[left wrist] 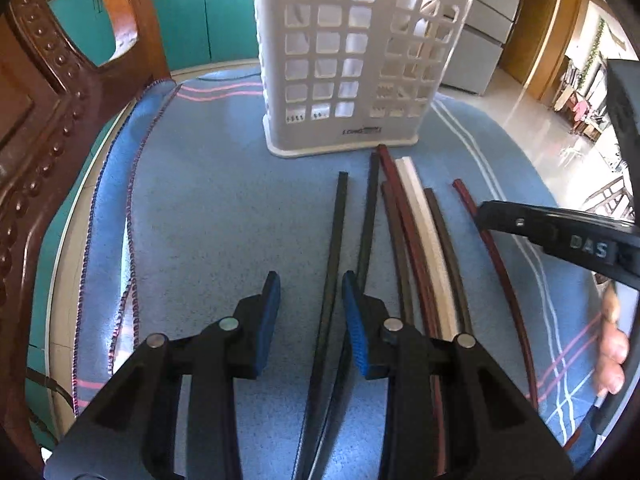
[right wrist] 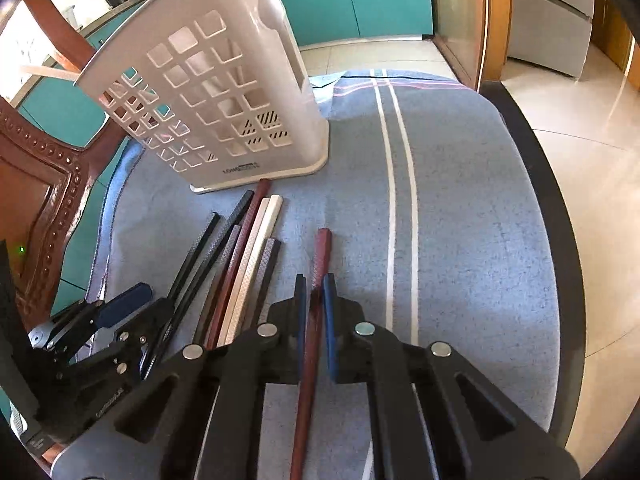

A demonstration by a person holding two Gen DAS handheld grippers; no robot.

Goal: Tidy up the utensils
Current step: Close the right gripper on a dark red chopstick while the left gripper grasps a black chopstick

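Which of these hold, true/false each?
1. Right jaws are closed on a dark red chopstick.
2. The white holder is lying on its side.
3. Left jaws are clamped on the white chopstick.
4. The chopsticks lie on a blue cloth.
1. True. The right gripper pinches the lone dark red chopstick.
2. False. The white holder stands upright, behind the chopstick ends.
3. False. The left gripper is open around a black chopstick, pads not pressing; the white chopstick lies untouched in the bundle.
4. True. They rest on the blue cloth.
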